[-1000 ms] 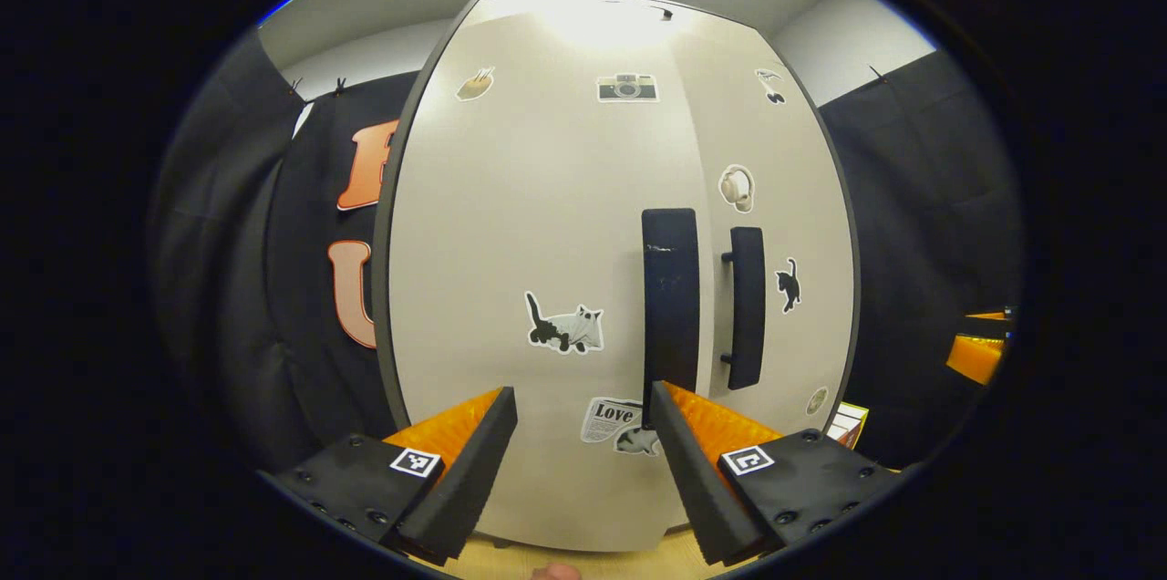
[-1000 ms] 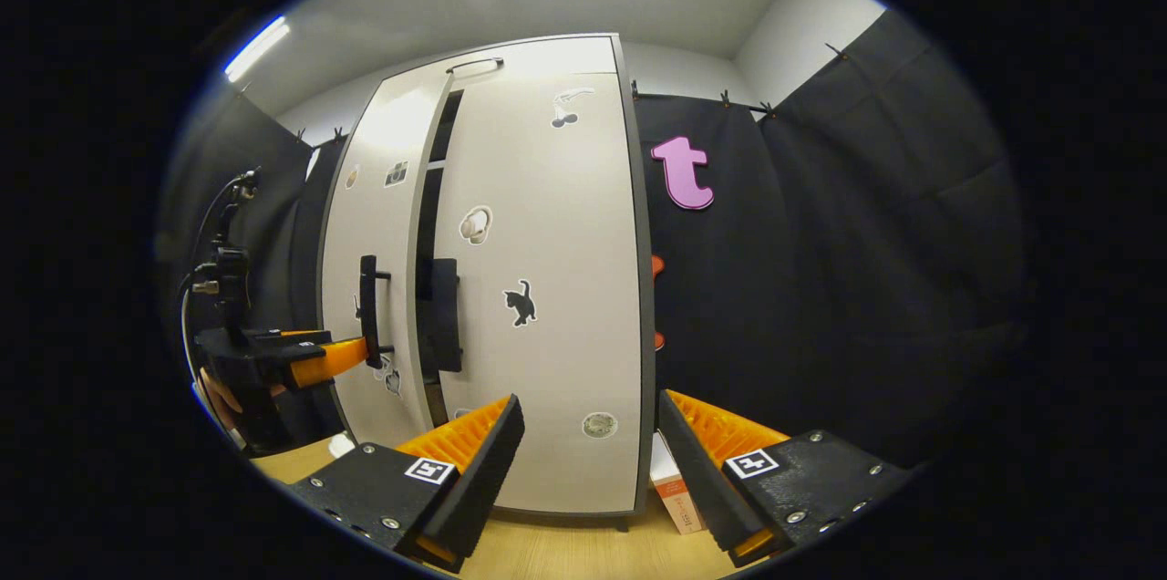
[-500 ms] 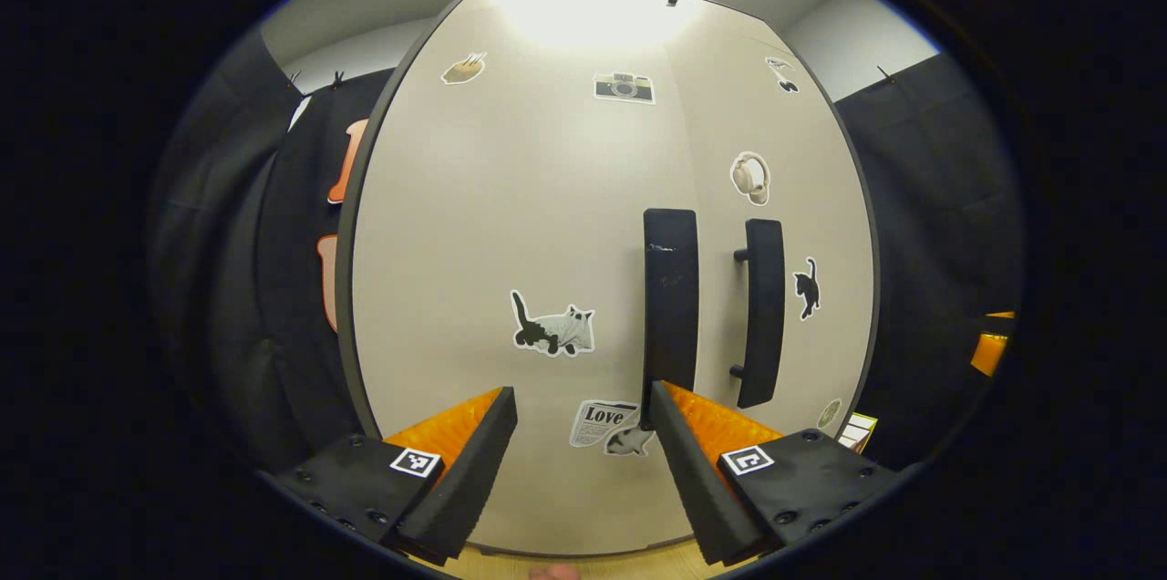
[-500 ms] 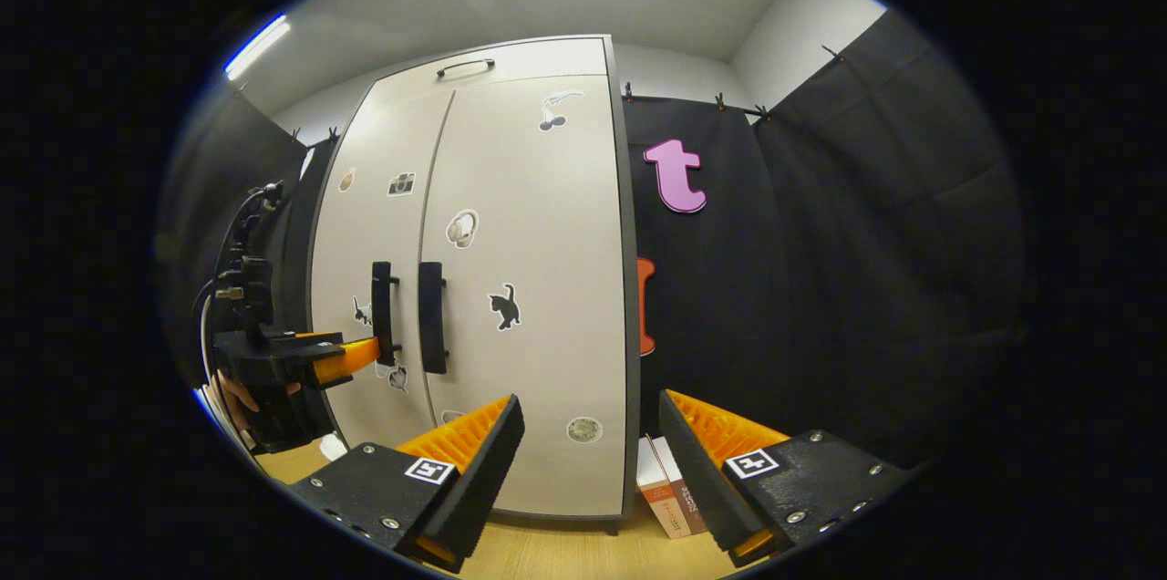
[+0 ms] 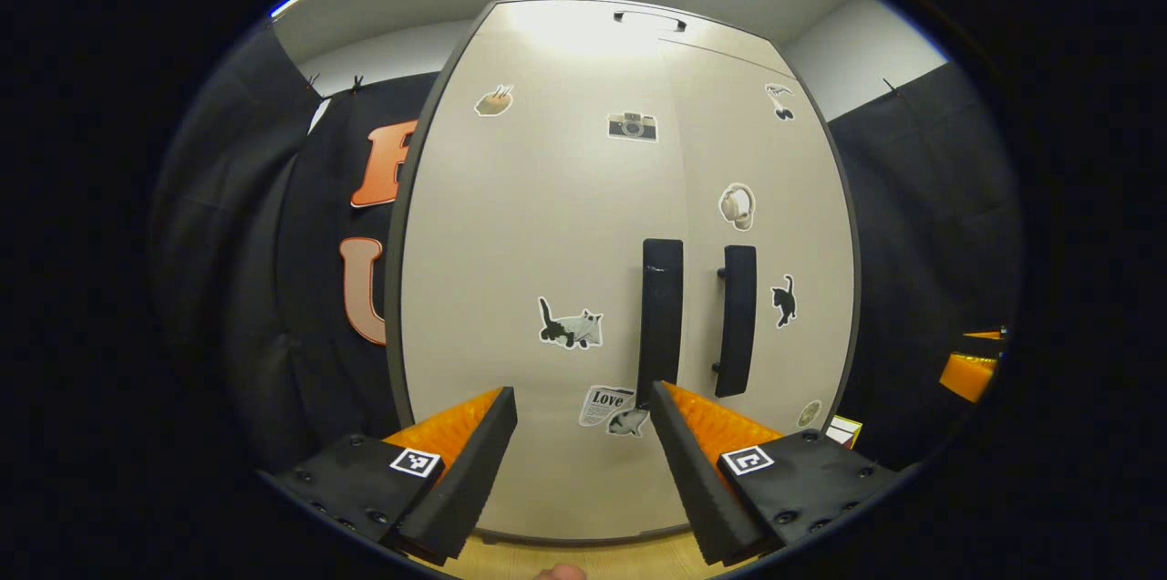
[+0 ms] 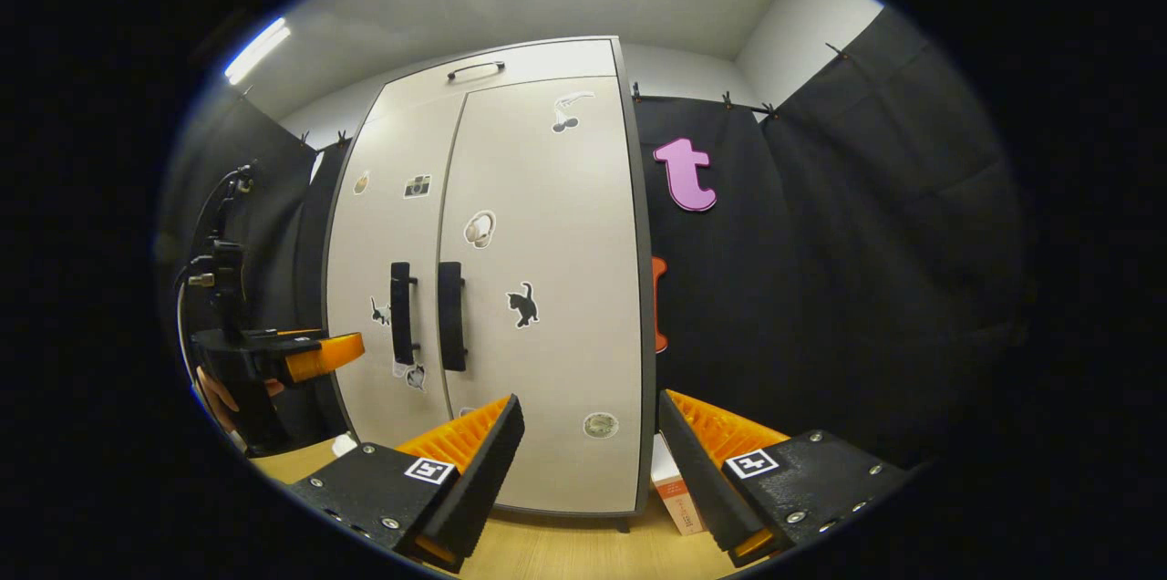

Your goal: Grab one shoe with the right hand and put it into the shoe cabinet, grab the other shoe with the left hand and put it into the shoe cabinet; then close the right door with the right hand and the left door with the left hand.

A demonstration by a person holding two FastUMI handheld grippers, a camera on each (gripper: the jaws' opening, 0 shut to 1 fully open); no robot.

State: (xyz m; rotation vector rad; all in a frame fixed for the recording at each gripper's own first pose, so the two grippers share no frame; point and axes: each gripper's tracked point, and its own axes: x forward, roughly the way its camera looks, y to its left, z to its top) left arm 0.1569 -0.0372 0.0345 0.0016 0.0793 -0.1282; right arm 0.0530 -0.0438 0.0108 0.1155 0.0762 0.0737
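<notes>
The shoe cabinet (image 5: 547, 224) (image 6: 547, 315) is a tall pale unit covered in stickers, and both its doors stand flush and closed. Two dark vertical handles sit side by side: the left door's handle (image 5: 660, 311) (image 6: 400, 313) and the right door's handle (image 5: 735, 320) (image 6: 450, 315). My left gripper (image 5: 583, 411) is open, a short way back from the left door, with nothing between its fingers. It also shows in the right gripper view (image 6: 310, 357), held by a hand, clear of the door. My right gripper (image 6: 591, 416) is open and empty before the right door. The shoes are hidden.
A small box (image 6: 676, 498) (image 5: 848, 429) stands on the wooden floor (image 6: 565, 548) by the cabinet's lower right corner. Black cloth walls flank the cabinet on both sides. The other gripper's tip (image 5: 971, 370) shows at the far right of the left gripper view.
The left door swung fully shut against the cabinet. Since then my left gripper has drawn back from the door. My right gripper has barely moved.
</notes>
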